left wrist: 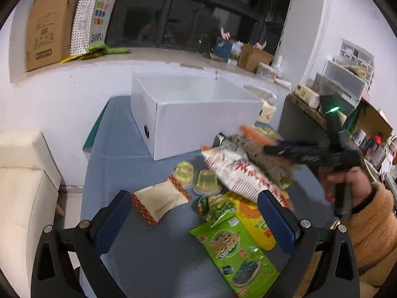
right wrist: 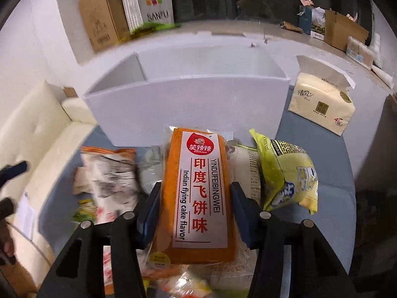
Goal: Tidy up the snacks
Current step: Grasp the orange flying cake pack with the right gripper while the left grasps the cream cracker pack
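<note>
An open white box (left wrist: 198,114) stands at the back of the blue table (left wrist: 119,173); it also shows in the right wrist view (right wrist: 188,99). My right gripper (right wrist: 194,198) is shut on an orange flying-cake snack pack (right wrist: 198,193) and holds it above the snack pile, in front of the box. In the left wrist view the right gripper (left wrist: 270,146) appears blurred over the pile. My left gripper (left wrist: 196,213) is open and empty above a green seaweed pack (left wrist: 235,250), a yellow pack (left wrist: 255,221), a cream pouch (left wrist: 158,201) and two jelly cups (left wrist: 196,177).
A white and red bag (left wrist: 238,173) and a yellow-green bag (right wrist: 287,173) lie in the pile. A tissue pack (right wrist: 322,106) sits right of the box. A cream sofa (left wrist: 22,186) stands left of the table. Cardboard boxes (left wrist: 47,27) stand on the window ledge.
</note>
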A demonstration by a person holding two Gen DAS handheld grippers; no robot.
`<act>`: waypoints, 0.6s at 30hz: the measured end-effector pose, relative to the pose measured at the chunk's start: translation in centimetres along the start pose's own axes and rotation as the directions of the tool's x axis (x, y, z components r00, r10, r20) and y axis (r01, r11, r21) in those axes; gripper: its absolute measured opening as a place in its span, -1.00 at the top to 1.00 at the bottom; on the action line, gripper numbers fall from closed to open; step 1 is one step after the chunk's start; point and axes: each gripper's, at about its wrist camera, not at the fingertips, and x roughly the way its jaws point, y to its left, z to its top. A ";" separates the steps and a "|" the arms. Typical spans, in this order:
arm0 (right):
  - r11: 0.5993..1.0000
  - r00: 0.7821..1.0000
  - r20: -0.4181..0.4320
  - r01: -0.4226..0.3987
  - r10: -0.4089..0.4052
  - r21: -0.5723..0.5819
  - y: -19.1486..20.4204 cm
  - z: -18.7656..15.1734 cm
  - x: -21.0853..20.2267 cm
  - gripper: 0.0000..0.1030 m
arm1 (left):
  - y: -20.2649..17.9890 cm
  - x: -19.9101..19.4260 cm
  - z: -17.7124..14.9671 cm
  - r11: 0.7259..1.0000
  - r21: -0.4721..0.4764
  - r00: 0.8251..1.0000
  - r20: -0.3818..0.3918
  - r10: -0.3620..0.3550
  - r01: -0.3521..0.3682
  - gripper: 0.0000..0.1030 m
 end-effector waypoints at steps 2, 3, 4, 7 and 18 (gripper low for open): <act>1.000 0.999 0.038 -0.010 0.010 -0.002 0.4 -0.5 -1.9 -0.11 | 0.5 0.9 0.0 1.000 0.029 1.000 -0.031 0.003 -0.002 -0.99; 1.000 0.998 0.055 -0.023 0.023 0.001 0.4 -0.7 -2.8 -0.11 | 0.7 1.3 0.0 0.998 0.060 0.999 -0.044 0.002 0.000 -0.99; 0.999 0.997 0.068 -0.036 0.036 0.003 0.5 -1.0 -3.5 -0.11 | 0.9 1.9 0.1 0.995 0.095 0.998 -0.060 -0.007 0.013 -0.99; 0.998 0.992 0.111 -0.058 0.057 0.007 1.0 -2.0 -5.9 -0.12 | 1.7 3.6 0.2 0.984 0.173 0.994 -0.112 -0.014 0.034 -0.99; 0.994 0.986 0.151 -0.079 0.066 0.078 0.5 -5.7 -8.7 -0.12 | 3.6 11.2 1.1 0.943 0.314 0.952 -0.305 -0.006 0.107 -0.98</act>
